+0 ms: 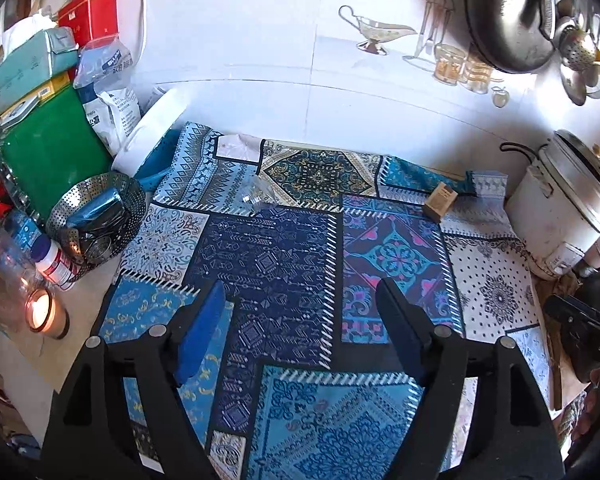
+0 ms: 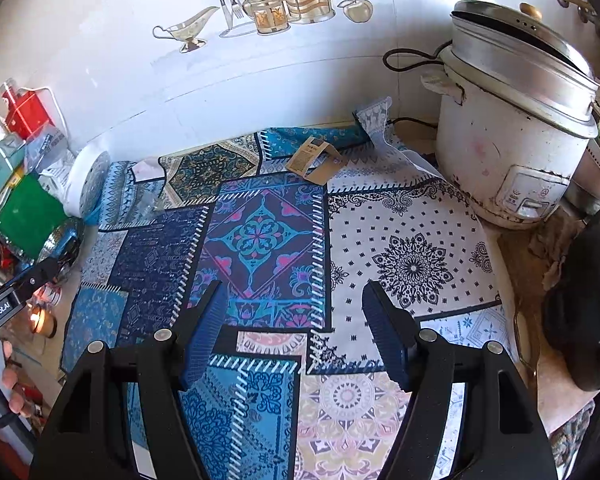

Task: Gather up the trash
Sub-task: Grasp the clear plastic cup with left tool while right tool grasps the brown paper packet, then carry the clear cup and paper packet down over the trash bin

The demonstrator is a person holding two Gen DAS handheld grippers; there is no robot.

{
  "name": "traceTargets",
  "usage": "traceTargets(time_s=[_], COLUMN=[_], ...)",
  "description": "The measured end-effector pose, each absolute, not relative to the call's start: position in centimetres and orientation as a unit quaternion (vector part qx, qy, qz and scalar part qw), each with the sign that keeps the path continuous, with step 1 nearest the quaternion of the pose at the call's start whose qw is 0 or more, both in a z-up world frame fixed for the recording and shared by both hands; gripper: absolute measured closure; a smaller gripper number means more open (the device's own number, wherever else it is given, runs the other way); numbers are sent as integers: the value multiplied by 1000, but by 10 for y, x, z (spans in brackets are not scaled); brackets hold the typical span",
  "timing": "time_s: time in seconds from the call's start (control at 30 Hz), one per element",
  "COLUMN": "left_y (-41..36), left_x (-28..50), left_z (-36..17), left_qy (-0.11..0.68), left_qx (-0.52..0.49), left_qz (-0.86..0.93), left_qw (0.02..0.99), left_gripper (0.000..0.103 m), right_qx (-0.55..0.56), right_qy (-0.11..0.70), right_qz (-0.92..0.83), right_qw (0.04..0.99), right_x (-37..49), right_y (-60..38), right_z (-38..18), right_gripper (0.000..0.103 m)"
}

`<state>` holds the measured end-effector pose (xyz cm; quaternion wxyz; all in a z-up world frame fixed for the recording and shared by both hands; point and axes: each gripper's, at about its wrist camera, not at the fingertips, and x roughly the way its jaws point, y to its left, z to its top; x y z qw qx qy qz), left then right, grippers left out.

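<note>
From the left wrist camera, the left gripper [image 1: 300, 320] hangs over a patchwork cloth [image 1: 284, 248] in blues and whites that covers the desk; its jaws stand wide apart with only cloth showing between them. Far up the cloth, near the tiled wall, a small brown cardboard box [image 1: 440, 197] lies on its side — one piece of trash, well apart from the gripper. A crumpled bit of clear plastic [image 1: 256, 192] sits left of it, near the middle of the cloth's far part. At the left edge stand a perforated steel basket [image 1: 100, 216] with a shiny blue packet inside, a green box [image 1: 48, 152], a red tin [image 1: 88, 16] and a lit candle in a glass [image 1: 40, 312]. A white rice cooker [image 1: 560, 208] stands at the right, and a dark wok [image 1: 508, 16] hangs on the wall above.

From the right wrist camera, the right gripper [image 2: 296, 332] also points down at the cloth [image 2: 400, 240], jaws moderately apart and holding nothing. The cardboard box [image 2: 312, 160] lies ahead near the wall, with a loose flap folded out beside it — just left of the rice cooker [image 2: 508, 132] and clear of it. At the far left the other gripper's black body [image 2: 16, 292] enters the picture, with a hand's fingers [image 2: 14, 384] below it.
</note>
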<state>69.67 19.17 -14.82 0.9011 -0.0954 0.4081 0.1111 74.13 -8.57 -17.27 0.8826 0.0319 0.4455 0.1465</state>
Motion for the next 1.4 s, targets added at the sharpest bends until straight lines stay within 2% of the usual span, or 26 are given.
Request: traceTargets(time_s=[0.37,0.7,0.93,0.97,1.0,1.07,1.1,1.17,1.2,1.23,1.4], left_y=[293,326,333,333,332,329,328,327,326,325,308], left_x=[845,907,931,934,937,942,943,947,947,948,946], left_z=[-229,-275,-305,-309,-312,-317,-319,-325,-327,-327,-326], left_qy=[476,501,522,526,528,529,529,533,535,532,530], left_qx=[-98,-96,-112,-116,-117,-111,-110,-115,-117,-113,-93], left_qz=[84,59,39,35,34,35,35,34,34,38,25], left_qw=[870,858,844,842,841,841,841,838,836,839,842], left_gripper=[26,26,26,26,26,26,26,29,37,39,42], right_qx=[73,117,113,108,104,102,101,95,91,91,104], right_qy=[480,488,498,501,504,512,515,515,513,511,510], right_qz=[59,-37,-65,-64,-64,-56,-52,-50,-48,-44,-26], right_qw=[873,864,858,856,855,851,849,851,853,854,854], right_x=[851,973,994,994,993,989,987,977,972,967,936], right_y=[-26,-6,-12,-14,-16,-23,-26,-32,-35,-37,-55], right_z=[-214,-263,-285,-287,-288,-289,-290,-288,-286,-284,-274], right_gripper=[37,37,37,42,53,65,67,67,67,67,67])
